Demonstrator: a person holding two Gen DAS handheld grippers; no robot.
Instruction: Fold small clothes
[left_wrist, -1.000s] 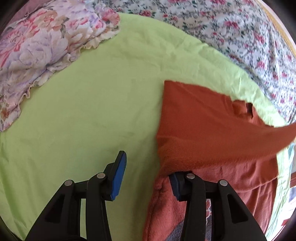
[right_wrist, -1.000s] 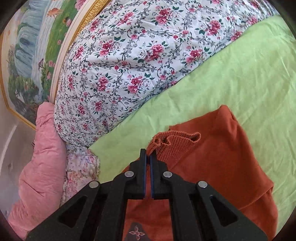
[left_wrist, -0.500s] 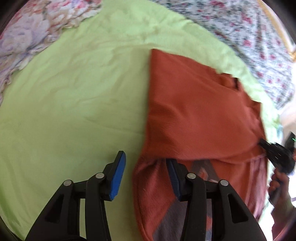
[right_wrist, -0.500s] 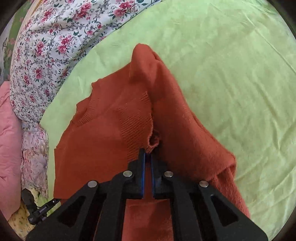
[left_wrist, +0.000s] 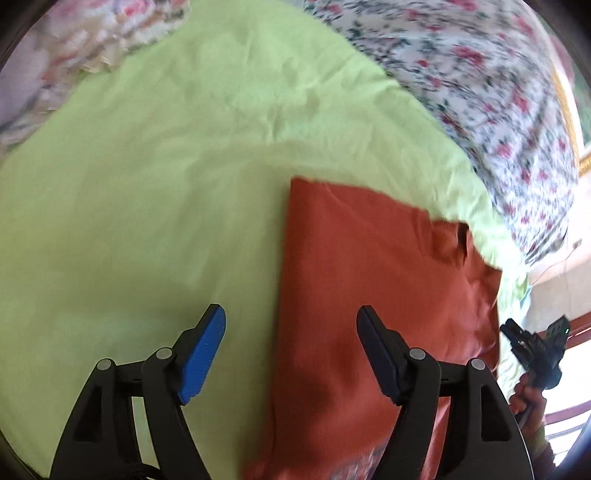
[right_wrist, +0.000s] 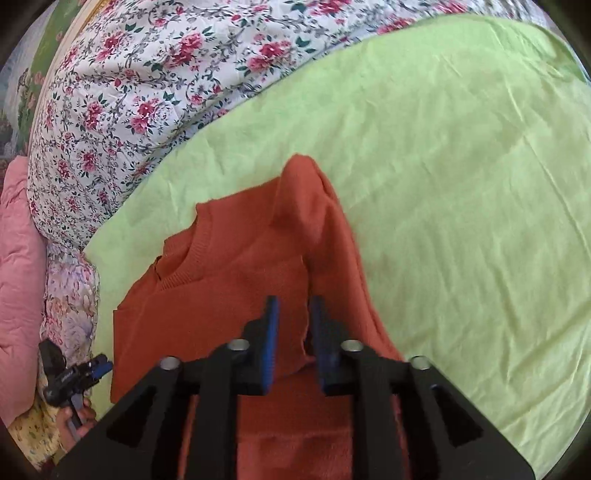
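A rust-orange knit sweater (left_wrist: 369, 280) lies on a lime-green sheet (left_wrist: 147, 184), with one sleeve folded across its body. My left gripper (left_wrist: 291, 354) is open wide and empty, hovering over the sweater's left edge. In the right wrist view the sweater (right_wrist: 229, 280) shows its collar at the left and the folded sleeve running toward me. My right gripper (right_wrist: 293, 332) is open a little, its pads either side of the sleeve cuff, which rests loose on the sweater.
A floral quilt (right_wrist: 147, 92) lies beyond the sheet, with a pink cushion (right_wrist: 18, 295) at the left. A floral pillow (left_wrist: 55, 55) sits at the sheet's far left. The other hand-held gripper shows at the frame edge in each view.
My right gripper carried the sleeve across the sweater, laid it down and opened off the cuff. My left gripper opened wider and drew back from the sweater's edge.
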